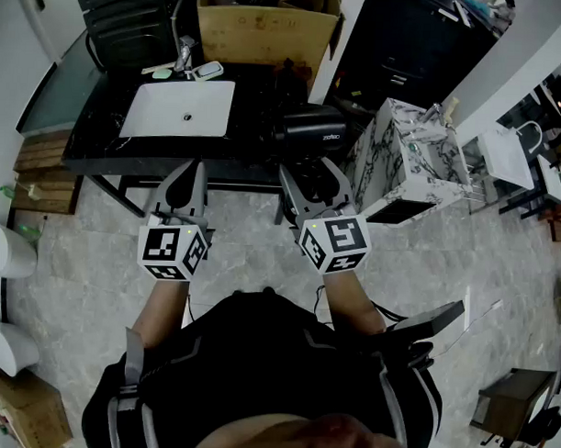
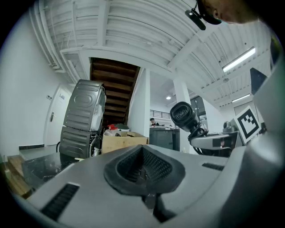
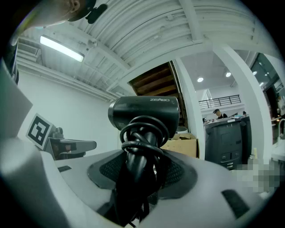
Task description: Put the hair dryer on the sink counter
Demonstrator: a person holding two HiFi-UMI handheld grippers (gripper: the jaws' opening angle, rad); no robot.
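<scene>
A black hair dryer with its cord wound round the handle is held by my right gripper, shut on the handle. In the right gripper view the dryer stands upright between the pads of this gripper. It hangs over the front right part of the black sink counter, right of the white basin; whether it touches the counter I cannot tell. My left gripper sits before the counter's front edge, shut and empty. The dryer shows to its right.
A faucet and small items stand behind the basin. A cardboard box sits at the counter's back. A marble-patterned cabinet stands right of the counter. Wooden pallets lie left. The floor is grey tile.
</scene>
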